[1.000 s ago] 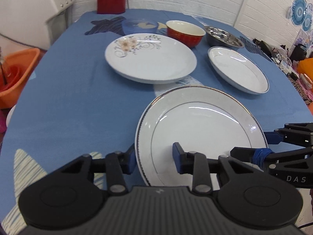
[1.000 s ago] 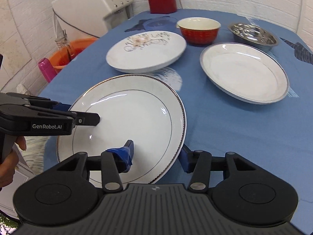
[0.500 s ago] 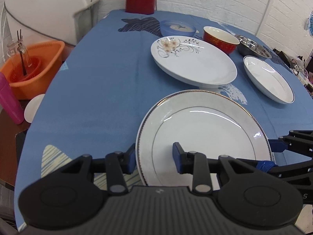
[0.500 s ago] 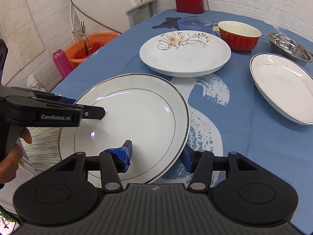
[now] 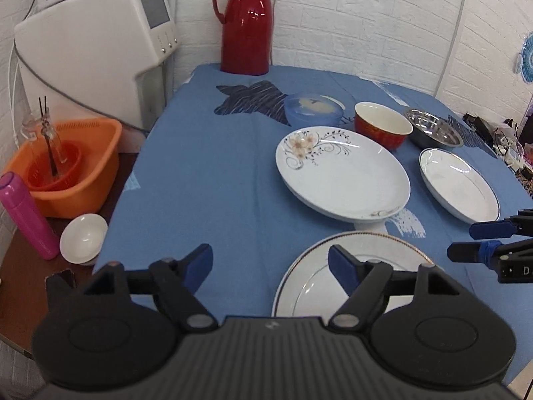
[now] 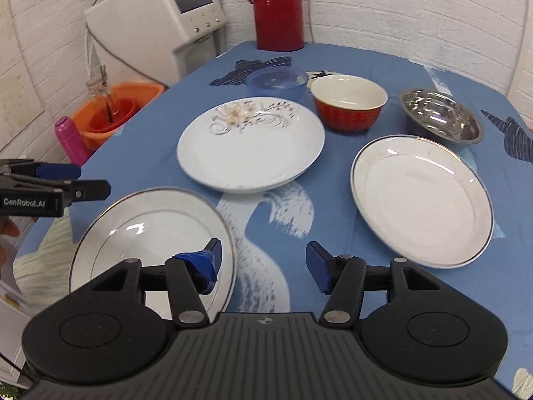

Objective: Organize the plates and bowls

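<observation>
Glazed white gold-rimmed plate lay flat on the blue-clothed surface, nearest of the dishes, floral plate just beyond it. Left gripper and right gripper both had fingers spread, holding nothing. Plate looked stiff, slick, breakable; probably best pinched at the rim, from opposite sides.
</observation>
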`<state>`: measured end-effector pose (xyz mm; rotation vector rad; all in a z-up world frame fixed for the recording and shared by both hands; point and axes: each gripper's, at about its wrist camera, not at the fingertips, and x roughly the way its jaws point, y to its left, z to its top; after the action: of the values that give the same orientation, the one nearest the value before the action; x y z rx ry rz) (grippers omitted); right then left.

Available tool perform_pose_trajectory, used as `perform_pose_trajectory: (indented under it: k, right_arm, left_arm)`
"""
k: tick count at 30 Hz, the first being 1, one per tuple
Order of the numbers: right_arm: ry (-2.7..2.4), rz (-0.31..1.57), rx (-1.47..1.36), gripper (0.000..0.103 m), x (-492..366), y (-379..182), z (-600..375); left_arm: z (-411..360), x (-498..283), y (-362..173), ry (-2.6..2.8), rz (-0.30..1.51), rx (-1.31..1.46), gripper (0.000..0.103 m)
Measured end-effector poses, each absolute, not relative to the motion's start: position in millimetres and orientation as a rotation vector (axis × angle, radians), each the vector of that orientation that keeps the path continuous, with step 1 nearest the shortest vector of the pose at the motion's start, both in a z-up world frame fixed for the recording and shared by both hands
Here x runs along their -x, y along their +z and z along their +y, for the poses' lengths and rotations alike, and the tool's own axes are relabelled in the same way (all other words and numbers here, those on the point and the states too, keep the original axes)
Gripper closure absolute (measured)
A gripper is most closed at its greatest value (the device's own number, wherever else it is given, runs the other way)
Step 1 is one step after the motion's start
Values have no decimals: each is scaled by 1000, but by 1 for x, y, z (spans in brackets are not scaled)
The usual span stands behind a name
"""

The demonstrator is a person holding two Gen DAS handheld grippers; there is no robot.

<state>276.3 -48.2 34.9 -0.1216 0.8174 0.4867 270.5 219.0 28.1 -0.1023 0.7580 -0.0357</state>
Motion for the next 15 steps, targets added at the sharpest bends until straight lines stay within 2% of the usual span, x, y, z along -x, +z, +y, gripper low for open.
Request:
perform_pose_trajectory:
  k: [7, 15]
  right_arm:
    - [398, 832, 123, 60, -358, 49, -18]
    - [330, 942, 182, 60, -427, 18, 8]
  left_arm:
    - [223, -344, 34, -64, 790, 148, 20]
    - [226, -409, 5, -57, 898, 215, 20]
